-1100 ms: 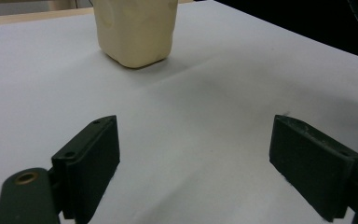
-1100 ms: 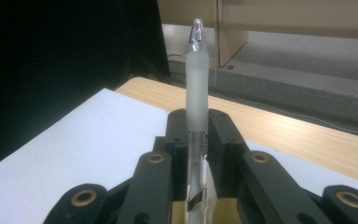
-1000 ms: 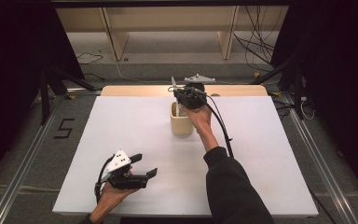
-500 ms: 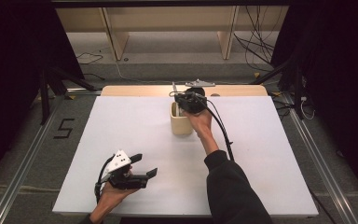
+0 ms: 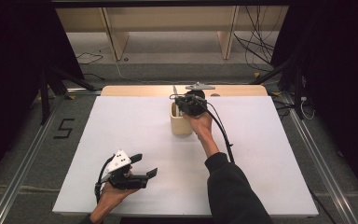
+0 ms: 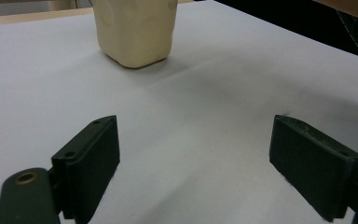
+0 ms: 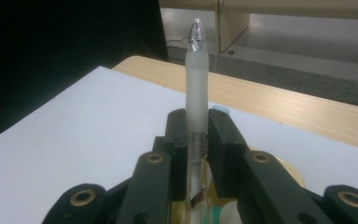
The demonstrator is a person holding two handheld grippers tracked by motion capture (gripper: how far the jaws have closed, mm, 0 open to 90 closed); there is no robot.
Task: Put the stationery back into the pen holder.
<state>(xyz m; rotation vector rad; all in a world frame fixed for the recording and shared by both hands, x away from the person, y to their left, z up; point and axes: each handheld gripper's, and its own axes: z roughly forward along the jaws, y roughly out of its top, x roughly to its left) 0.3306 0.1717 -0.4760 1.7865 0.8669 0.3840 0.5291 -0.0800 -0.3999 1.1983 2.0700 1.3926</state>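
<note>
Gripping a frosted pen upright over the cream cup at frame centre, the right gripper clamps its slim, light, slippery barrel mid-length; the left gripper idles lower left, jaws apart.

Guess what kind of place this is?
Likely a lab data-collection rig, not a home or office: a white table ringed by dark curtains, loose cables on the floor, and hand-held grippers, the right gripper clamping a pen over a beige cup.
</note>
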